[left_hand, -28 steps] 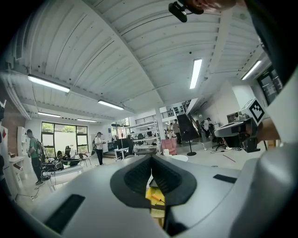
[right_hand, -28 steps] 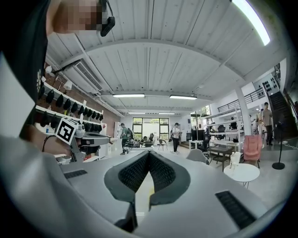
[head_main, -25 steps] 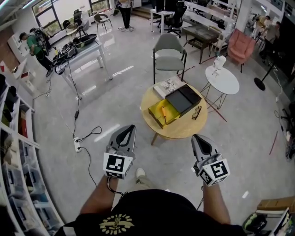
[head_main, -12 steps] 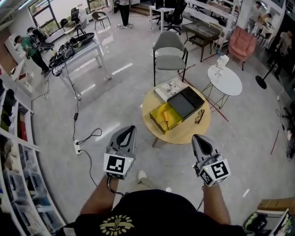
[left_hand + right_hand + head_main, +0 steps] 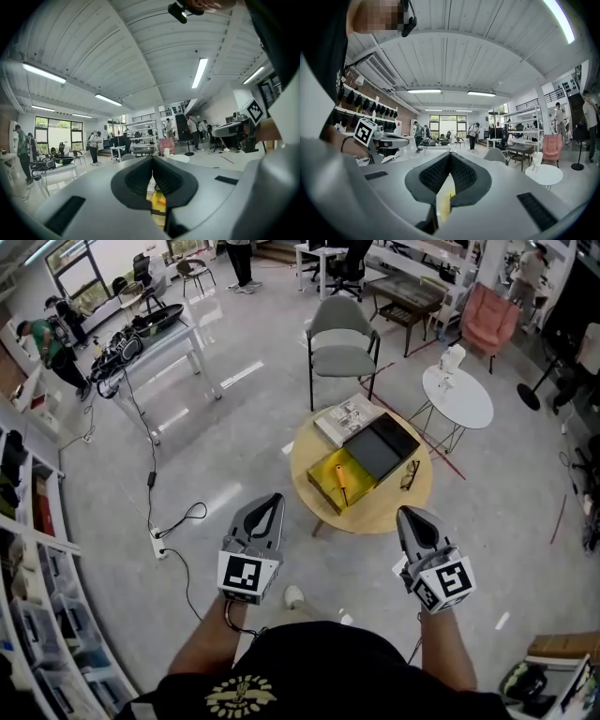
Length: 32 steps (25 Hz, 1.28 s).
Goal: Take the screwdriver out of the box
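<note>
The person holds both tools level over the pale grey floor, short of a round light-wood table. The grey left gripper has its black ribbed pads pressed together with nothing between them, as the left gripper view shows. The grey right gripper is closed in the same way, tips meeting and empty. On the table an open yellow box lies at the near left side, and the orange-handled screwdriver lies inside it on the yellow lining, well apart from both grippers. A dark flat rectangular lid sits just beside the box, a printed magazine lies at the far edge, and a pair of dark-framed glasses rests to the right. A grey chair stands behind the table.
</note>
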Each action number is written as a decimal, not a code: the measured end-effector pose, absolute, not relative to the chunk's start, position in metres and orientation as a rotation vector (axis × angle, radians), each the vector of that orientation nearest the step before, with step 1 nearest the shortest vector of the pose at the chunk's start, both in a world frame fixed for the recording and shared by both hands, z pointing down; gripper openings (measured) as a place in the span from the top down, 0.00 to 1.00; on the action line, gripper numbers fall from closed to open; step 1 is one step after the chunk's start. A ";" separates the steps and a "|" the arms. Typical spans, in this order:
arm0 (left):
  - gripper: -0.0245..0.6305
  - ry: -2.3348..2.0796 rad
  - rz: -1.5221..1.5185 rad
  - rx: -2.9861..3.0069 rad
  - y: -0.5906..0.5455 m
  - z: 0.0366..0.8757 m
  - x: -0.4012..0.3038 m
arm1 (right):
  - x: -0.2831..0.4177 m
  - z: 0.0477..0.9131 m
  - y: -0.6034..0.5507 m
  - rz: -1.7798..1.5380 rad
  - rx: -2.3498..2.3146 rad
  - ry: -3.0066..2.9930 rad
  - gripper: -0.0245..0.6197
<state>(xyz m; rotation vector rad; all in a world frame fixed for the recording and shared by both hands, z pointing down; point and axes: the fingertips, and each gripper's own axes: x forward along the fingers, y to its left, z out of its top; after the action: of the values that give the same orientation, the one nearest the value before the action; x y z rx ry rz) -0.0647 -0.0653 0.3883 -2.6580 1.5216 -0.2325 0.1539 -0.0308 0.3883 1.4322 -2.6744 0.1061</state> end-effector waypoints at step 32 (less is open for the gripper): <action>0.94 1.326 -0.128 -2.732 -0.153 0.383 -0.131 | 0.079 0.374 -0.077 0.072 1.604 -2.571 0.94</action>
<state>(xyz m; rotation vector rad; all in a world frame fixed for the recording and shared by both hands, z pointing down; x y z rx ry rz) -0.1306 -0.1531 0.3828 -2.7321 1.3264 -0.1275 0.0794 -0.0769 0.3742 1.6043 -2.5710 0.0720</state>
